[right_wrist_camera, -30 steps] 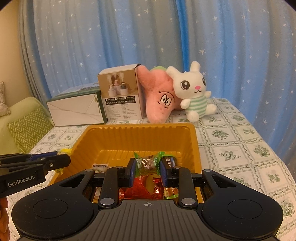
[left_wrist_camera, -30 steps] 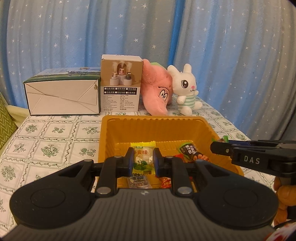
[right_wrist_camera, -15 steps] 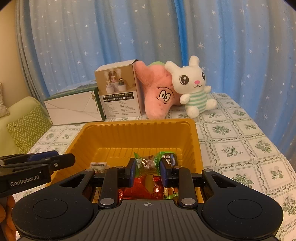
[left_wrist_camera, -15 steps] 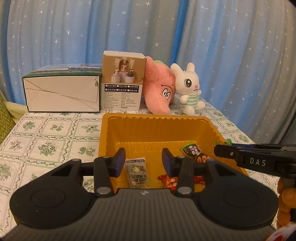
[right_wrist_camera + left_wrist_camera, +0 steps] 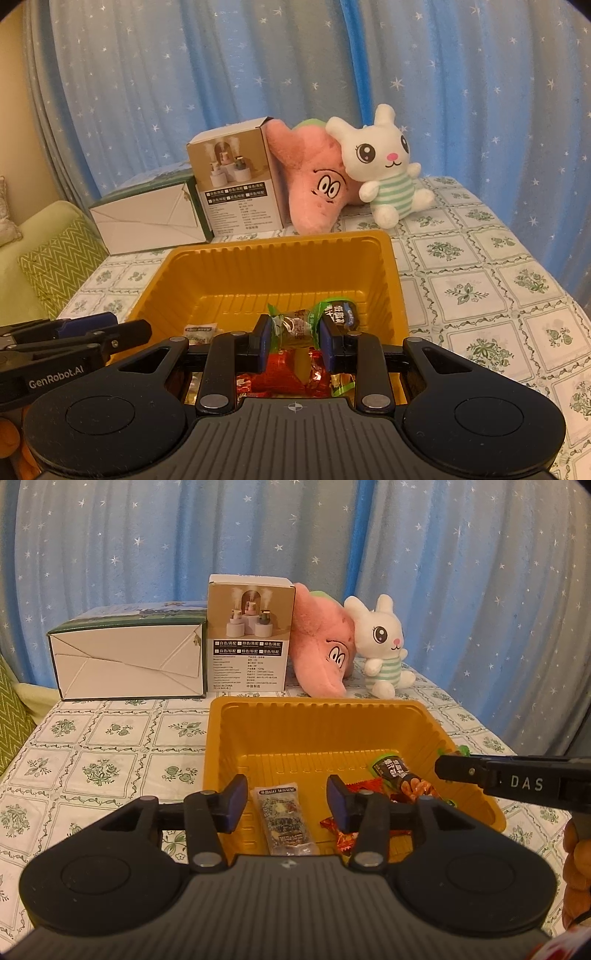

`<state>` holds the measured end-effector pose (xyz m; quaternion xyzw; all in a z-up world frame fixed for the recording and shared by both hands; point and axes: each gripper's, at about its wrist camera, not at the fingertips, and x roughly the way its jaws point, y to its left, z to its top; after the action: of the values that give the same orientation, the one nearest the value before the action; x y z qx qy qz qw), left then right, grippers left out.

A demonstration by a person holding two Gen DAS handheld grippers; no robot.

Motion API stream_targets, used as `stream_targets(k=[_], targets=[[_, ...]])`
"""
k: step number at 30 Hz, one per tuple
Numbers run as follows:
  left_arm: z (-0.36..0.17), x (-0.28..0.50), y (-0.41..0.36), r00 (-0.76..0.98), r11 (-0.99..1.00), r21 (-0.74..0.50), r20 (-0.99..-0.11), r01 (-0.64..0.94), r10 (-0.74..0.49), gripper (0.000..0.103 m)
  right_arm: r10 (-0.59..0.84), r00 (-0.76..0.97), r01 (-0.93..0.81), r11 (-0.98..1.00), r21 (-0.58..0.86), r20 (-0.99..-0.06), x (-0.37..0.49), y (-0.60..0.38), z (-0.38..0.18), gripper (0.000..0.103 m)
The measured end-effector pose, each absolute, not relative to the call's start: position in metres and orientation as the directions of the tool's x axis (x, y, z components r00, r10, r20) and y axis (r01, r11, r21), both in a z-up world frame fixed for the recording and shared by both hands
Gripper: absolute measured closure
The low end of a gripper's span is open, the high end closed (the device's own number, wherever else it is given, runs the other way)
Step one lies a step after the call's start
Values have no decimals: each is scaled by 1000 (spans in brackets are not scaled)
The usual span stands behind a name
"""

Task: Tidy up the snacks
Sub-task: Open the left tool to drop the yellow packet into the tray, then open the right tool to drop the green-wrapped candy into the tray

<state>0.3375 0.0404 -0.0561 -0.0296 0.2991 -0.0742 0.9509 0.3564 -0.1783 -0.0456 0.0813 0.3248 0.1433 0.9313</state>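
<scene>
Two wrist views share one scene, and we take the left first. Here the left claw [image 5: 283, 799] hangs over the near end of the orange tray [image 5: 317, 710], its jaws having just been opening and now standing apart with nothing pressed between them. Beneath the gap we see a clear-wrapped snack bar [image 5: 283, 821] lying flat on the tray floor, with red wrappers [image 5: 345, 834] to its right and a dark green-topped packet [image 5: 400, 777] further right. The right claw [image 5: 443, 766] enters from the right edge over the tray's rim, seen side-on. Behind the tray on the patterned surface [image 5: 103, 746] stand a white and green carton [image 5: 129, 657], an upright humidifier box [image 5: 249, 635], a pink plush [image 5: 321, 653] and a white rabbit plush [image 5: 384, 646], all before a blue starred curtain [image 5: 147, 539]. In the right view, we see the right claw [image 5: 294, 339] closed on a green-ended wrapped candy [image 5: 295, 326], held above the tray [image 5: 280, 243]. A dark packet [image 5: 341, 314] lies just behind the right pad, and a heap of red wrappers [image 5: 288, 373] sits on the tray floor below the candy. A small white sachet [image 5: 199, 328] rests toward the left. The left claw [image 5: 140, 330] reaches in from the left edge, near the tray's left wall. The plush toys and boxes [image 5: 236, 184] line the far side of the surface [image 5: 480, 295].
</scene>
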Motion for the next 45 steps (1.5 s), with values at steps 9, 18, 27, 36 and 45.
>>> stream_targets(k=[9, 18, 27, 36, 45], targets=[[-57, 337, 40, 807, 987, -102, -569, 121, -158, 57, 319, 747, -214, 946, 243, -583, 356, -178, -46, 75], [-58, 337, 37, 805, 987, -101, -572, 123, -159, 52, 325, 740, -227, 945, 236, -589, 358, -176, -47, 71], [-59, 336, 39, 804, 988, -100, -575, 115, -151, 47, 311, 764, -156, 939, 306, -565, 361, -195, -44, 36], [-59, 335, 37, 802, 989, -94, -578, 117, -150, 44, 310, 761, -153, 939, 307, -570, 360, -196, -44, 36], [-60, 335, 36, 802, 989, -92, -578, 119, -151, 40, 305, 761, -152, 942, 299, -572, 360, -196, -45, 36]])
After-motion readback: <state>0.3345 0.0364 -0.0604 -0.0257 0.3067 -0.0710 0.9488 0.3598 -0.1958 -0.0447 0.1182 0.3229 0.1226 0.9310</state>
